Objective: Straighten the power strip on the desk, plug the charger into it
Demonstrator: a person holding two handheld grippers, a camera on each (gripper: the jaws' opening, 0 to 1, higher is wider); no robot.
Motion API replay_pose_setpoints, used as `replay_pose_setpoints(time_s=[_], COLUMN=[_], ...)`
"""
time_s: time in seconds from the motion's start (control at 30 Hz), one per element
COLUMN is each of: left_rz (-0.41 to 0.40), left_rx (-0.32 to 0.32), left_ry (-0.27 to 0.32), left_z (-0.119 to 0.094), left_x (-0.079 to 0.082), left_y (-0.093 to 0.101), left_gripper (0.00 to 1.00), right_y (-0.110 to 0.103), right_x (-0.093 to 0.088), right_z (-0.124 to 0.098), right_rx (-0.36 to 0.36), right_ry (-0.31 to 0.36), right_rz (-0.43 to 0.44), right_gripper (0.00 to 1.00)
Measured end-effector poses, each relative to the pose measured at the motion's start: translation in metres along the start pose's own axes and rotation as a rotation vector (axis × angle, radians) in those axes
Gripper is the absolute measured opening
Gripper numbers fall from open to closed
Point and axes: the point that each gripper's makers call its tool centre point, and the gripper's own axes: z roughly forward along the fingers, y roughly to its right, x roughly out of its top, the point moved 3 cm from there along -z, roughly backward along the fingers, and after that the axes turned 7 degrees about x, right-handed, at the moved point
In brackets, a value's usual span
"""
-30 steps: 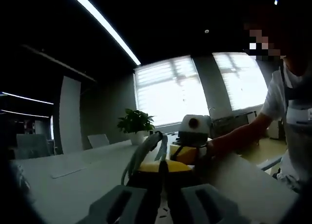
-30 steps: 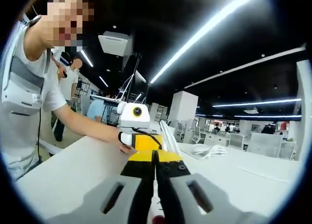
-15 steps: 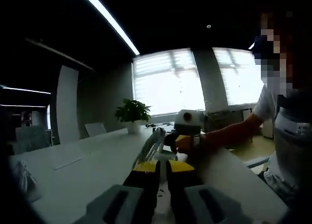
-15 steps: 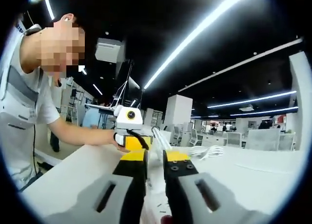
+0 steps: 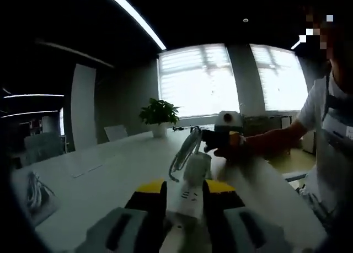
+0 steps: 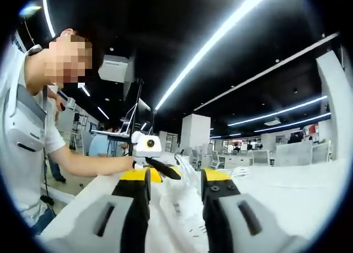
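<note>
A white power strip (image 5: pixel 194 166) lies on the white desk (image 5: pixel 110 181), running away from me. My left gripper (image 5: pixel 185 189) stands open, its yellow-tipped jaws on either side of the strip's near end. A grey cable (image 5: pixel 185 148) loops up from the strip. At the strip's other end (image 6: pixel 179 203), my right gripper (image 6: pixel 176 178) is open too, with the strip between its jaws. Each gripper faces the other: the right gripper (image 5: pixel 216 140) is held in a person's hand, and the left gripper (image 6: pixel 149 156) shows in the right gripper view. A white charger with coiled cord (image 5: pixel 36 189) rests at the left.
A person (image 6: pixel 27 120) leans over the desk edge at one side. A potted plant (image 5: pixel 159 112) stands at the far end by bright windows. A flat sheet (image 5: pixel 83 167) lies on the desk. A coiled white cable (image 6: pixel 240 172) sits further along the desk, and chairs stand beyond it.
Both grippers have gone from shut to open, their jaws spreading around the ends of the power strip. Both views have shifted slightly with the hands.
</note>
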Motion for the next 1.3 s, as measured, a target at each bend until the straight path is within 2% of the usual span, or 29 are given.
replay_pose_setpoints(time_s=[0.07, 0.13, 0.17, 0.2, 0.27, 0.3, 0.33, 0.4, 0.43, 0.47, 0.5, 0.53, 0.6, 0.63, 0.7, 0.77, 0.83, 0.9, 0.97, 1.0, 1.07, 1.13, 1.2, 1.27, 1.3], left_rz=[0.001, 0.022, 0.017, 0.003, -0.005, -0.002, -0.009, -0.046, -0.086, -0.128, -0.193, -0.206, -0.180, -0.155, -0.121, -0.105, -0.118, -0.118, -0.110, -0.105, -0.090, -0.072, -0.066, -0.083, -0.090], left_rx=[0.033, 0.094, 0.099, 0.103, 0.139, 0.161, 0.188, 0.264, 0.287, 0.298, 0.294, 0.305, 0.334, 0.345, 0.373, 0.384, 0.380, 0.376, 0.376, 0.396, 0.394, 0.397, 0.400, 0.377, 0.359], left_ry=[-0.019, -0.021, -0.004, 0.030, 0.052, 0.059, 0.076, 0.108, 0.158, 0.201, 0.243, 0.244, 0.237, 0.209, 0.111, 0.052, 0.042, 0.037, 0.043, 0.048, 0.037, 0.034, 0.043, 0.072, 0.091], left_z=[-0.004, -0.013, -0.018, -0.024, -0.038, -0.044, -0.050, -0.062, -0.067, -0.070, -0.073, -0.076, -0.079, -0.080, -0.084, -0.089, -0.092, -0.096, -0.100, -0.104, -0.109, -0.115, -0.121, -0.122, -0.121], left_x=[-0.005, -0.008, -0.006, -0.002, 0.001, 0.001, 0.003, 0.008, 0.015, 0.021, 0.026, 0.028, 0.030, 0.028, 0.020, 0.016, 0.023, 0.029, 0.034, 0.038, 0.041, 0.043, 0.045, 0.050, 0.052], left_y=[0.001, 0.005, 0.011, 0.016, 0.021, 0.021, 0.020, 0.016, 0.016, 0.016, 0.021, 0.023, 0.027, 0.030, 0.034, 0.041, 0.053, 0.065, 0.072, 0.076, 0.085, 0.094, 0.100, 0.107, 0.111], left_gripper=[0.33, 0.42, 0.45, 0.48, 0.47, 0.47, 0.46, 0.44, 0.43, 0.43, 0.44, 0.46, 0.50, 0.50, 0.50, 0.51, 0.56, 0.64, 0.67, 0.68, 0.65, 0.64, 0.67, 0.71, 0.69], right_y=[-0.002, 0.003, 0.007, 0.006, 0.002, -0.002, -0.003, -0.005, -0.007, -0.012, -0.016, -0.018, -0.025, -0.027, -0.032, -0.030, -0.027, -0.025, -0.023, -0.023, -0.023, -0.028, -0.037, -0.044, -0.048], right_x=[0.002, 0.001, -0.003, -0.007, -0.011, -0.010, -0.007, -0.003, -0.002, 0.000, 0.003, 0.004, 0.006, 0.006, 0.011, 0.023, 0.037, 0.047, 0.048, 0.048, 0.051, 0.060, 0.068, 0.073, 0.073], right_z=[-0.011, -0.023, -0.032, -0.036, -0.045, -0.047, -0.049, -0.057, -0.060, -0.061, -0.061, -0.062, -0.064, -0.067, -0.074, -0.082, -0.090, -0.098, -0.106, -0.109, -0.116, -0.115, -0.114, -0.113, -0.113], right_rx=[-0.021, -0.081, -0.127, -0.139, -0.146, -0.137, -0.153, -0.163, -0.166, -0.142, -0.128, -0.120, -0.112, -0.114, -0.123, -0.160, -0.202, -0.213, -0.232, -0.234, -0.257, -0.242, -0.226, -0.212, -0.203], right_ry=[-0.007, -0.028, -0.069, -0.106, -0.175, -0.201, -0.204, -0.273, -0.318, -0.342, -0.330, -0.329, -0.296, -0.293, -0.288, -0.264, -0.227, -0.218, -0.297, -0.335, -0.409, -0.428, -0.430, -0.435, -0.444], right_rz=[0.019, 0.078, 0.082, 0.101, 0.166, 0.190, 0.221, 0.133, 0.093, 0.078, 0.099, 0.115, 0.170, 0.173, 0.180, 0.148, 0.126, 0.085, 0.076, 0.084, 0.088, 0.049, 0.034, 0.036, 0.040], right_gripper=[0.31, 0.30, 0.29, 0.30, 0.32, 0.36, 0.40, 0.34, 0.34, 0.36, 0.39, 0.42, 0.45, 0.45, 0.45, 0.44, 0.43, 0.43, 0.43, 0.43, 0.41, 0.40, 0.40, 0.40, 0.40])
